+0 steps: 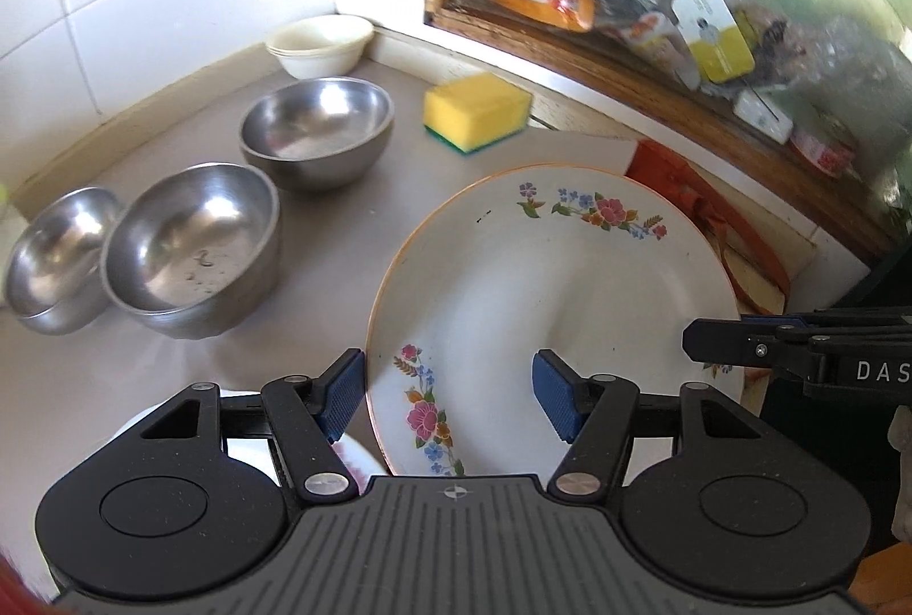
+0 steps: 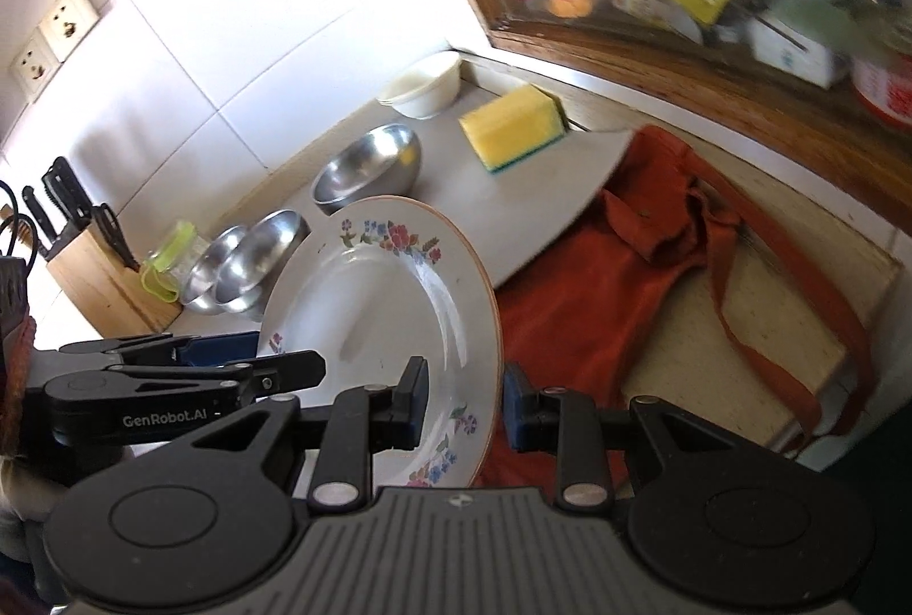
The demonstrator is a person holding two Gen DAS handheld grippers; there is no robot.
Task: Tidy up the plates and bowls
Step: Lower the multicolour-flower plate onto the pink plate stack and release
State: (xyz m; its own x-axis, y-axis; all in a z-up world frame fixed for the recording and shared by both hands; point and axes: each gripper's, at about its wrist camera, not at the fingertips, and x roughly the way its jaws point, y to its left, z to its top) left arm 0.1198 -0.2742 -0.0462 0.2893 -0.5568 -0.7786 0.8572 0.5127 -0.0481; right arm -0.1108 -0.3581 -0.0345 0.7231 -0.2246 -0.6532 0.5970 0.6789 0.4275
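A white floral plate [image 1: 547, 307] with an orange rim is held tilted above the counter; it also shows in the right wrist view [image 2: 387, 307]. My right gripper [image 2: 464, 407] is shut on its near rim, one pad on each face. My left gripper [image 1: 450, 395] is open, its fingers straddling the plate's left rim without pressing it. Three steel bowls [image 1: 199, 244] [image 1: 319, 130] [image 1: 57, 256] stand in a row on the grey counter [image 1: 342, 261]. Stacked white bowls [image 1: 322, 45] sit in the back corner.
A yellow sponge [image 1: 476, 110] lies behind the plate. An orange cloth [image 2: 655, 244] covers a board on the right. A wooden window sill [image 1: 655, 62] holds clutter. A knife block [image 2: 97, 267] and a green-lidded jar [image 2: 171, 256] stand at the left. Another white plate [image 1: 239, 410] lies under my left gripper.
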